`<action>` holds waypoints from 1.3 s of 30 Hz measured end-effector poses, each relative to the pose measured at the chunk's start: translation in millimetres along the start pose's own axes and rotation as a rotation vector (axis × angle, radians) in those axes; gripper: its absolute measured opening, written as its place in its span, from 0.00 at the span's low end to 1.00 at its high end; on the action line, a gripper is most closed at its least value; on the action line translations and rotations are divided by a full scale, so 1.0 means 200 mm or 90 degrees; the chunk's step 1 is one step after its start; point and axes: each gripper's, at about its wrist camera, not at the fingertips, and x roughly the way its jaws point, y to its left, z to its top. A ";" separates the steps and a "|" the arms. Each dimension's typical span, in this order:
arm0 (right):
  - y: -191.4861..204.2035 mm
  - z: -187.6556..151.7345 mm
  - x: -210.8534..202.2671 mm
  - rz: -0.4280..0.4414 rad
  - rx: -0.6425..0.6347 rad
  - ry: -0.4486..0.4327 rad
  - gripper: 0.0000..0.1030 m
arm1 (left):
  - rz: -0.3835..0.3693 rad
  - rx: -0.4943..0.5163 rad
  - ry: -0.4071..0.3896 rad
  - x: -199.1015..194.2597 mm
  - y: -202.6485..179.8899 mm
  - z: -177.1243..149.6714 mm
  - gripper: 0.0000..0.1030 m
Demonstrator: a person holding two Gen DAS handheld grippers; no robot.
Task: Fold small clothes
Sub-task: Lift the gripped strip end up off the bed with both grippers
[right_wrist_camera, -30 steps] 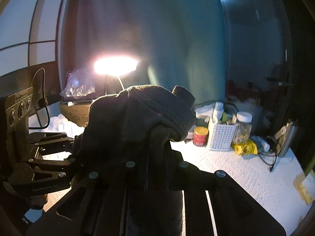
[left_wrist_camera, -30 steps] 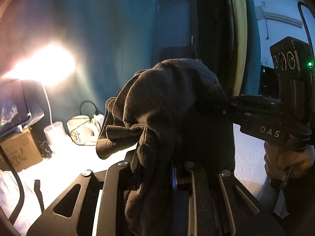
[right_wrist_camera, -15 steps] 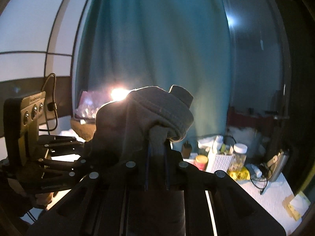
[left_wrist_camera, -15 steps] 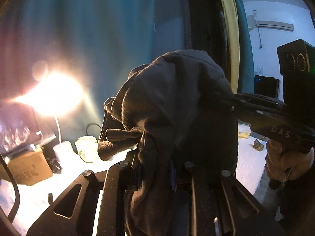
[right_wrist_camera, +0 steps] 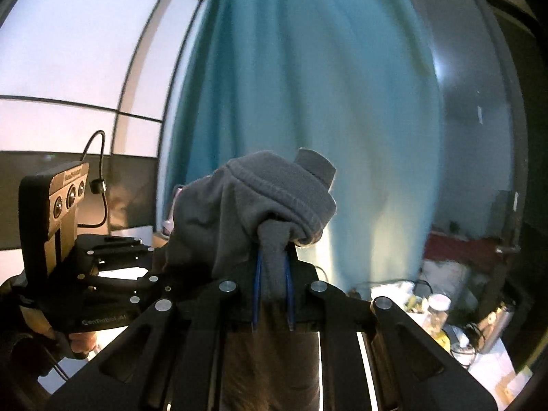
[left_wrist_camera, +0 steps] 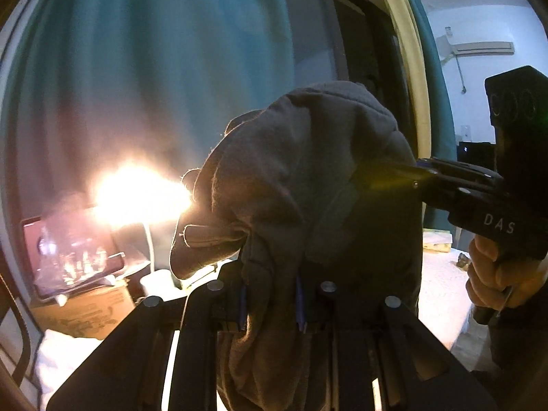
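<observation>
1. the dark grey garment [left_wrist_camera: 308, 178] hangs in the air between my two grippers, clear of the white table [left_wrist_camera: 441, 294]; it bunches into a rounded hump above the fingers, and the loose cloth drops below the lower edge of both views.
2. my left gripper [left_wrist_camera: 270, 303] is clamped on a gathered fold of the garment; the cloth fills the narrow gap between the blue-edged pads and spills over the top of them.
3. my right gripper [right_wrist_camera: 272, 294] is likewise closed on the garment, a thick twisted strand pinched between its blue pads [right_wrist_camera: 256, 291], with a rolled hem and a short cuff-like stub [right_wrist_camera: 316, 167] standing above.
4. in the left wrist view the right gripper [left_wrist_camera: 421, 173] enters from the right edge, its tips buried in the garment's side; a hand [left_wrist_camera: 493, 277] wraps its handle below.
5. in the right wrist view the left gripper [right_wrist_camera: 150, 270] comes in from the left edge, level with mine, its tips hidden in the cloth.
6. behind the garment hangs a teal curtain [right_wrist_camera: 308, 85]. a lit lamp [left_wrist_camera: 137, 195] glares at the left of the left wrist view, washing out detail around it.
7. a cardboard box [left_wrist_camera: 85, 311] sits under the lamp; jars and cables [right_wrist_camera: 441, 311] crowd the table's far right, too blurred to identify further.
</observation>
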 end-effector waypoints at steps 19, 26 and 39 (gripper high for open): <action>0.48 0.04 0.00 0.118 -0.029 -0.004 0.13 | 0.090 0.023 0.025 -0.35 0.24 -0.16 0.19; 0.52 -0.03 0.04 0.132 -0.012 0.034 0.13 | 0.084 0.015 0.050 -0.33 0.29 -0.23 0.18; 0.36 -0.18 0.30 0.096 0.042 0.101 0.13 | 0.056 -0.009 0.081 -0.13 0.31 -0.32 0.18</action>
